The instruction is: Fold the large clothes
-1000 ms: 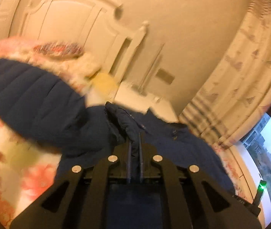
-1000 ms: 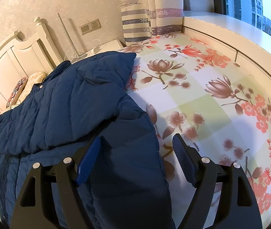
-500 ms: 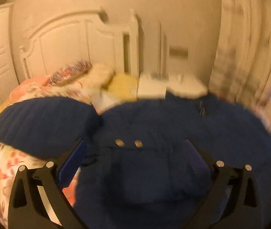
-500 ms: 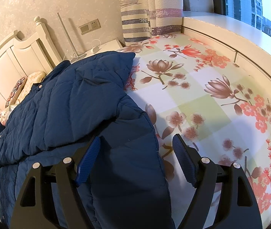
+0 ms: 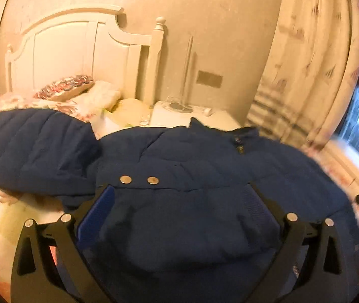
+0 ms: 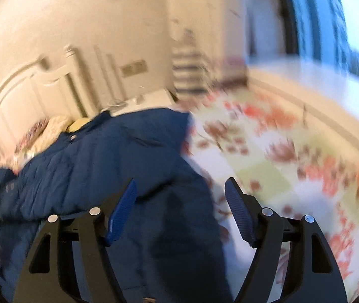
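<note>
With both sets of jaws spread wide and nothing held, the left gripper [image 5: 179,212] is seen poised low over the folded cuff of a navy quilted down jacket [image 5: 192,166], while the right gripper [image 6: 180,210] is pictured above its hem edge. Beyond them, the jacket is spread across a floral bedsheet [image 6: 293,166], collar toward the white headboard [image 5: 78,58]. A cleaner fold would likely be made if both hem corners were gripped evenly and lifted together.

The right view is smeared by blur; the jacket [image 6: 98,166] is cut off below the jaws in both views.
</note>
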Demonstrator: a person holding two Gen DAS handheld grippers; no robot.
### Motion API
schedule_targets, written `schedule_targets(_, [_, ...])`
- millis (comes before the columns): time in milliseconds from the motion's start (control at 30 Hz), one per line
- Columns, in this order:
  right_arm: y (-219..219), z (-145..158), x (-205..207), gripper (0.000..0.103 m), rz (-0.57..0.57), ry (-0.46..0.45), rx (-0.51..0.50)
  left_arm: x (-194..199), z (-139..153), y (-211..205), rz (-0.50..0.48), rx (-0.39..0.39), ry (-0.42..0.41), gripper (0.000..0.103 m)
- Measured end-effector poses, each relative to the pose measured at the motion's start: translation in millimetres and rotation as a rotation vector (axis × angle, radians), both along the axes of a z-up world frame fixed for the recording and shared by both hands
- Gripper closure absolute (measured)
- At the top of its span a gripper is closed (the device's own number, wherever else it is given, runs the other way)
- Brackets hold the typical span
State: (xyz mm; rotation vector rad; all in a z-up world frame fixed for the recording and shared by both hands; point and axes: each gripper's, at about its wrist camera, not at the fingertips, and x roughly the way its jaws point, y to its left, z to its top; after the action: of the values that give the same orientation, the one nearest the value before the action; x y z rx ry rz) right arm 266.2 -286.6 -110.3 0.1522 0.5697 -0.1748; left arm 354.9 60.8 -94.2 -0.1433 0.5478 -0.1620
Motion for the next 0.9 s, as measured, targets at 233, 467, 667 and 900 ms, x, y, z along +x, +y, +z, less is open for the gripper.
schedule_targets(233, [61, 29, 73, 0.032, 0.197, 0.156, -0.162, 17, -14, 36, 0.064, -0.22, 0.106, 0.002])
schedule_targets(467, [35, -34, 123, 0.032, 0.181, 0.342, -0.066, 15, -19, 43, 0.094, -0.248, 0.107, 0.002])
schedule_targets(667, [14, -5, 120, 0.032, 0.138, 0.283, 0.062, 16, -20, 46, 0.088, -0.252, 0.12, 0.002])
schedule_targets(900, [22, -8, 186, 0.032, 0.123, 0.313, -0.076, 21, -24, 40, 0.102, -0.2, 0.152, 0.002])
